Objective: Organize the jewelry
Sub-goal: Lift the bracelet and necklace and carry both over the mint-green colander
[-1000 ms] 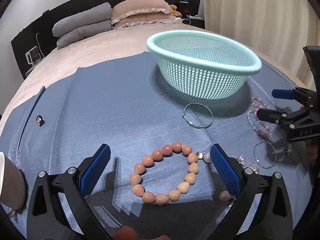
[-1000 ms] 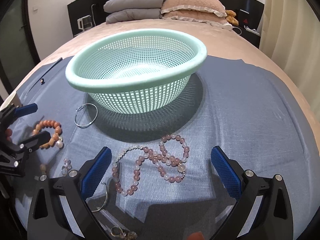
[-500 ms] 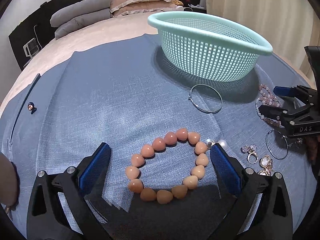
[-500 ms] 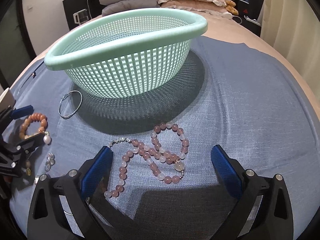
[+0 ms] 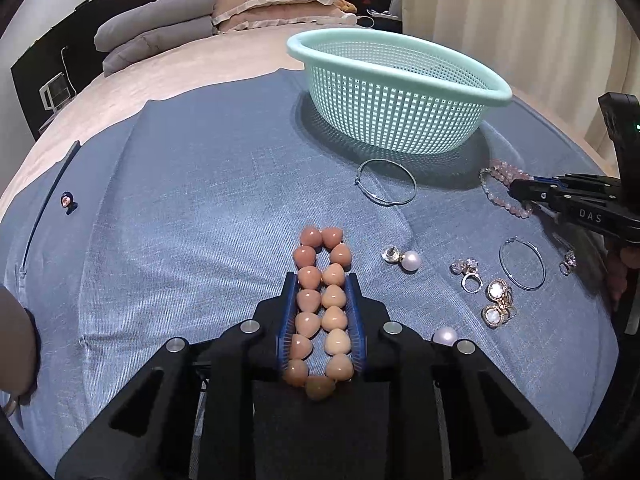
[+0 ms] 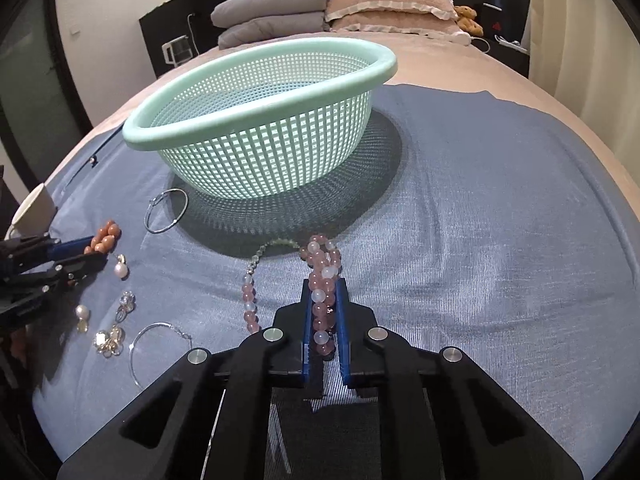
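The basket (image 6: 256,120) is mint green with a grid of small square holes. The cloth (image 6: 480,220) under it is blue-grey with a fine weave. One bracelet (image 5: 320,308) has peach and orange beads, the other bracelet (image 6: 322,288) pink and milky white beads. The pillows (image 6: 272,12) are grey and beige.

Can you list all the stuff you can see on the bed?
basket: 1, mint green, on the blue cloth
orange bracelet: 1, between the left jaws
pink bracelet: 1, between the right jaws
hoops: 2, silver, on the cloth
pearls: 2, white, by the rings
rings: several, gold and silver
pillows: grey and pink, far end
left gripper: black, blue pads, closing
right gripper: same, closing
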### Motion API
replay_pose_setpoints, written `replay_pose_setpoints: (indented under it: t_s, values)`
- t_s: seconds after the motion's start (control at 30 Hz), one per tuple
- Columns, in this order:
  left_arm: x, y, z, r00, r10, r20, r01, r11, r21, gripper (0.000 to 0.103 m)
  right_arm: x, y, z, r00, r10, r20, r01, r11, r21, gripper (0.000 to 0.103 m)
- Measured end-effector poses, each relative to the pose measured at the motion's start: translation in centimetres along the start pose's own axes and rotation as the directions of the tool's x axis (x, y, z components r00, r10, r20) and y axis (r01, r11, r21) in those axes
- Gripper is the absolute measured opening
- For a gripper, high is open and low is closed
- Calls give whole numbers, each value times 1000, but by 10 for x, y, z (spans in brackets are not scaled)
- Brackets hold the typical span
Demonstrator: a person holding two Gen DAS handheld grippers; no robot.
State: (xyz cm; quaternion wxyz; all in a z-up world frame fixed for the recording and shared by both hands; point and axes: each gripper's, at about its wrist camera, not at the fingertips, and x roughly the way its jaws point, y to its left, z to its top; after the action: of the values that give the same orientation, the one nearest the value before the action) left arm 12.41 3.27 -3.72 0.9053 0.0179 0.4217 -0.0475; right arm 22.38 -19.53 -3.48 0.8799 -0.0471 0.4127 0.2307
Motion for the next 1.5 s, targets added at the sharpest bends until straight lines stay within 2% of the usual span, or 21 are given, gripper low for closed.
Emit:
replay_pose_setpoints:
  t_s: [0.23,0.37,0.4,0.43,0.5,0.57,0.67,0.77,0.87,1.03,1.2,1.23,1.37,1.4,1.5]
  values:
    - [-25,7,-7,998,-55,-12,54,995,-81,24,-32,-4,-9,998,54,34,-55,998,37,9]
    - [-41,0,-4,998,-63,4,64,996,-63,24,-47,-2,-6,996,61,60,-62,998,23,9]
    - [-45,-1,-2,998,-69,10,70,996,-54,16,-52,-2,-3,996,60,68,-62,998,16,9]
    - [-50,-2,1,997,-74,18,75,996,-53,1,-57,-1,0,995,56,77,-57,998,4,9]
    - [-58,-1,12,994,-101,28,103,993,-53,1,-68,1,8,994,57,98,-55,998,-21,9]
    - [-68,-6,24,995,-79,58,81,997,-21,1,-79,3,20,990,54,127,-49,998,-45,8]
    - [-80,-10,44,991,-94,97,94,996,2,1,-96,7,40,984,50,170,-35,996,-87,7]
    - [-90,-13,64,987,-82,137,78,996,32,1,-111,13,63,976,44,214,-17,992,-127,7]
    - [-94,-14,72,985,-78,153,71,996,48,1,-123,17,80,967,51,251,-14,989,-149,7]
    - [-86,-5,66,989,-82,123,77,996,47,1,-131,22,91,958,69,279,-25,987,-160,7]
    - [-69,1,41,992,-110,56,108,993,40,1,-132,30,93,956,88,279,-38,983,-181,7]
    - [-66,3,36,990,-129,48,127,991,37,1,-133,31,92,956,92,280,-41,982,-184,7]
    - [-53,6,15,988,-152,6,152,988,15,28,-138,36,92,953,104,286,-47,979,-197,7]
    - [-49,7,10,987,-160,-9,160,987,13,31,-140,37,92,952,106,288,-48,978,-202,7]
    - [-32,7,1,986,-158,-61,159,987,8,31,-146,41,93,948,111,298,-47,975,-215,7]
